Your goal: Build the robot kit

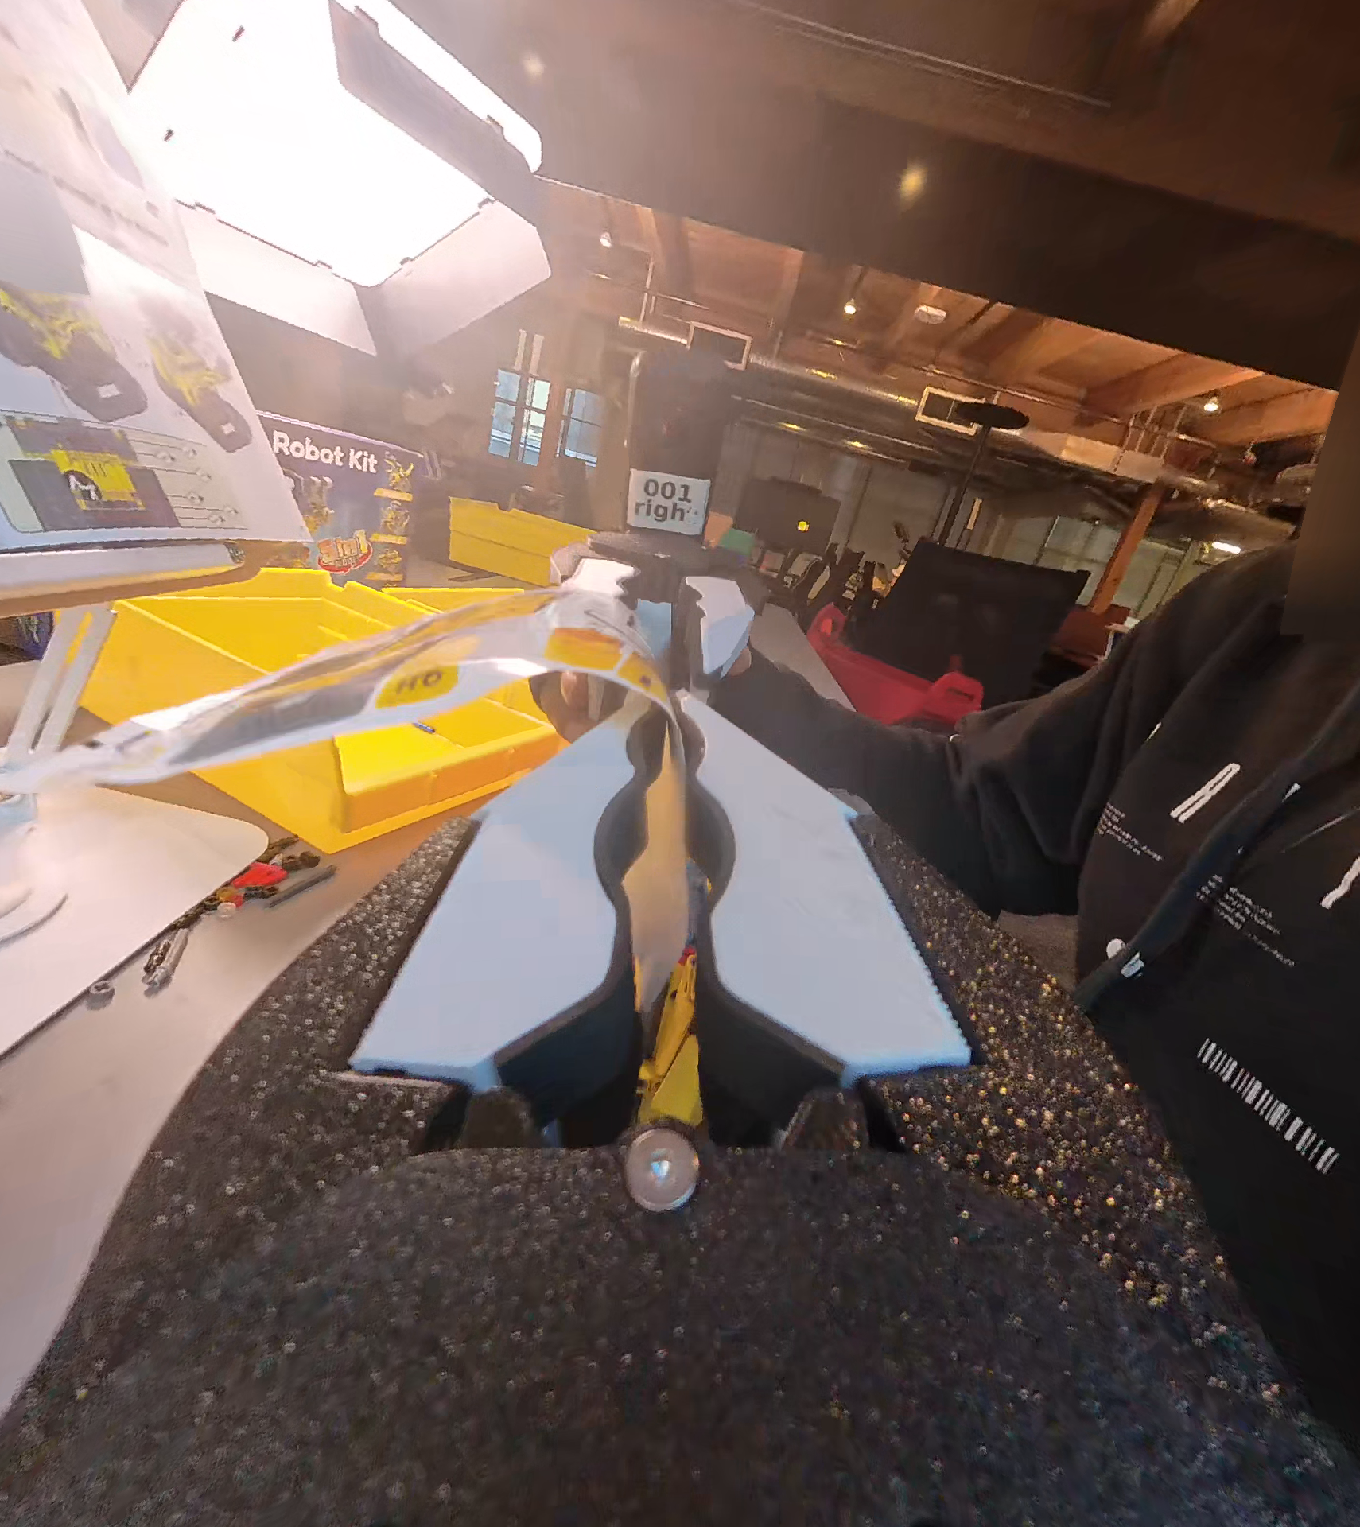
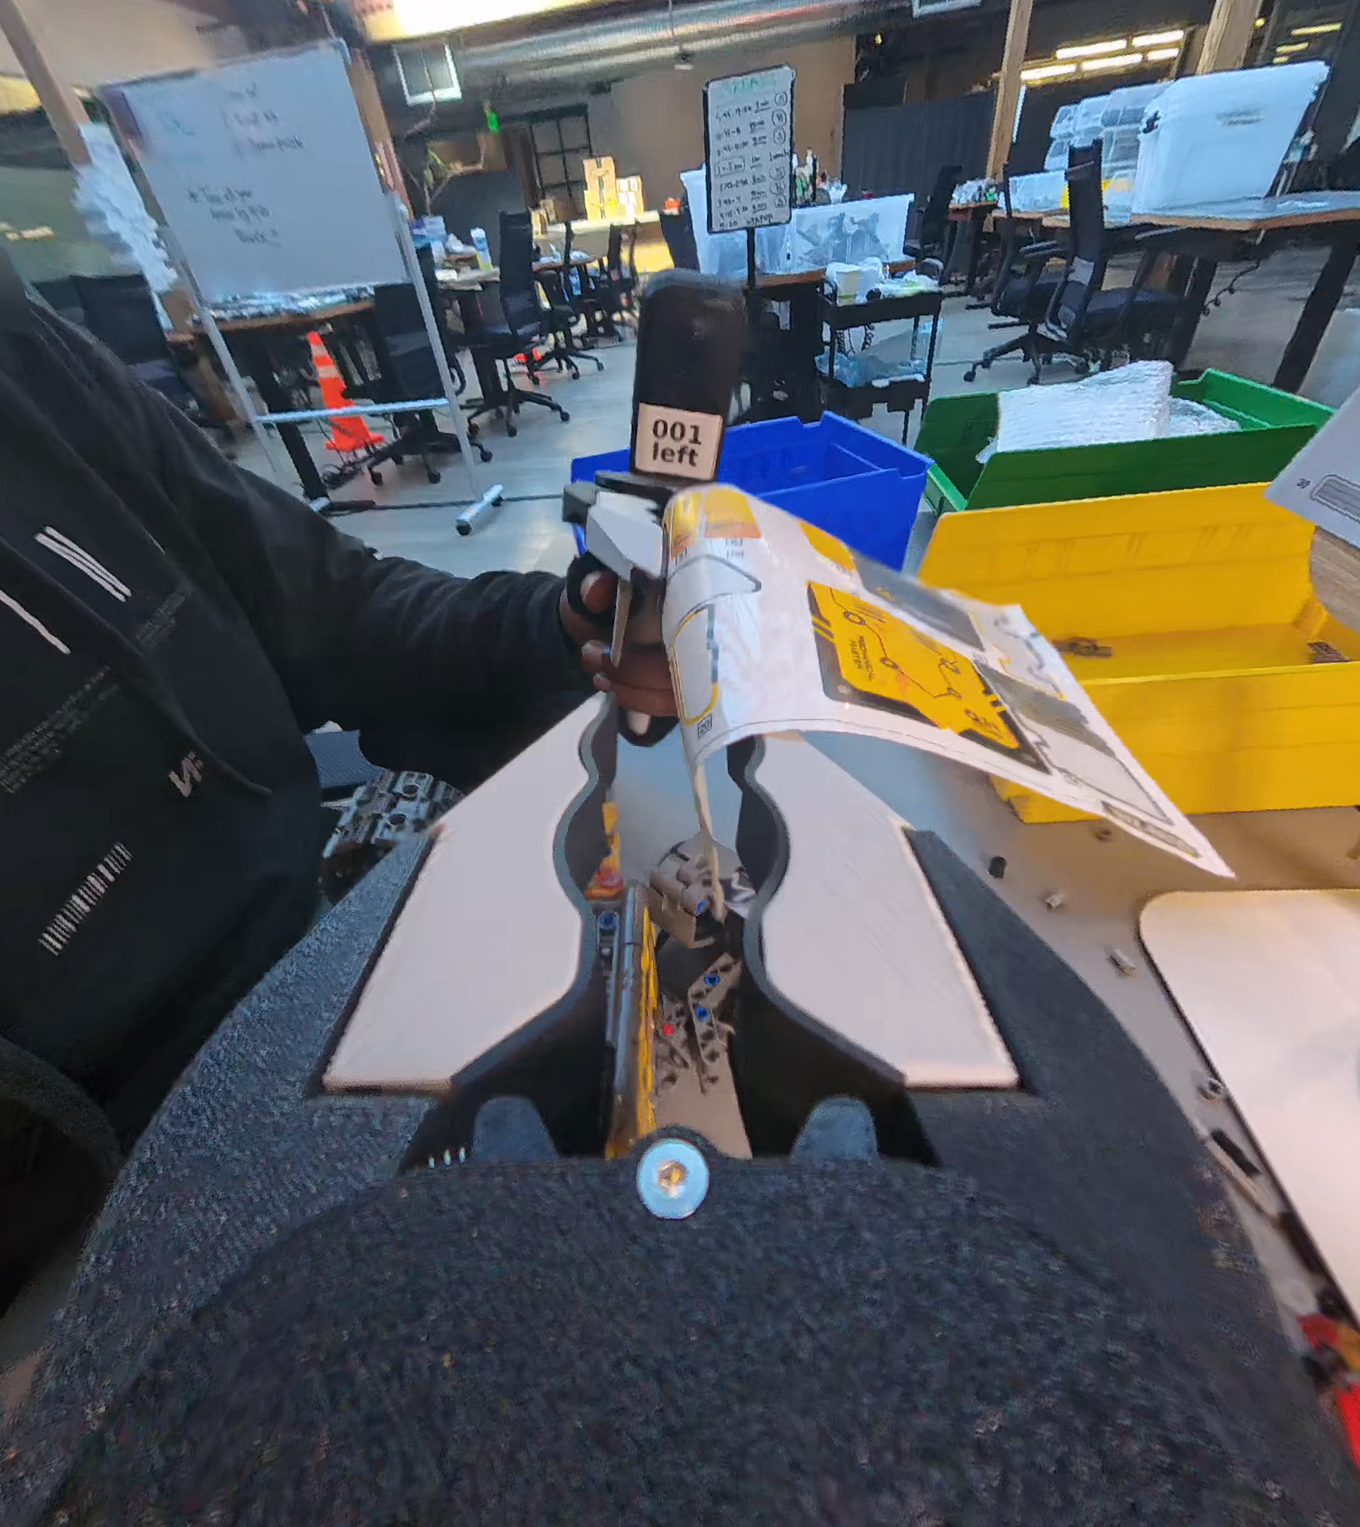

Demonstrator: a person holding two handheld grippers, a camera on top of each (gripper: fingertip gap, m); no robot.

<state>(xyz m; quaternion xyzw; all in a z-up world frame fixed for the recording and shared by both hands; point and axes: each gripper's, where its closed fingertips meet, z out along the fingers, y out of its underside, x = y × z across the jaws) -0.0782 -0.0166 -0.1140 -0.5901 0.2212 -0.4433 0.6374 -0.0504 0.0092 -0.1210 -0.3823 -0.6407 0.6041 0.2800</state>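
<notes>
A white sticker sheet (image 1: 288, 719) with yellow and grey stickers hangs in the air between my two grippers, which face each other. My left gripper (image 1: 664, 715) is shut on one edge of the sheet, which bends away to the left. In the right wrist view the left gripper (image 2: 644, 537) pinches the sheet (image 2: 908, 661) at its top corner. My right gripper (image 2: 672, 735) is open, its jaws apart with the sheet's thin lower edge hanging between them. It shows farther off in the left wrist view (image 1: 660, 595). A black, grey and yellow brick model (image 2: 685, 950) lies below.
Yellow compartment trays (image 1: 247, 628) (image 2: 1156, 562) stand on the table. A white stand (image 1: 40, 868) holds an instruction booklet (image 1: 65, 330). Small loose parts (image 1: 263, 876) lie by its base. A blue bin (image 2: 825, 471) and a green bin (image 2: 1115, 471) stand behind. A person's black sleeve (image 1: 867, 760) is close.
</notes>
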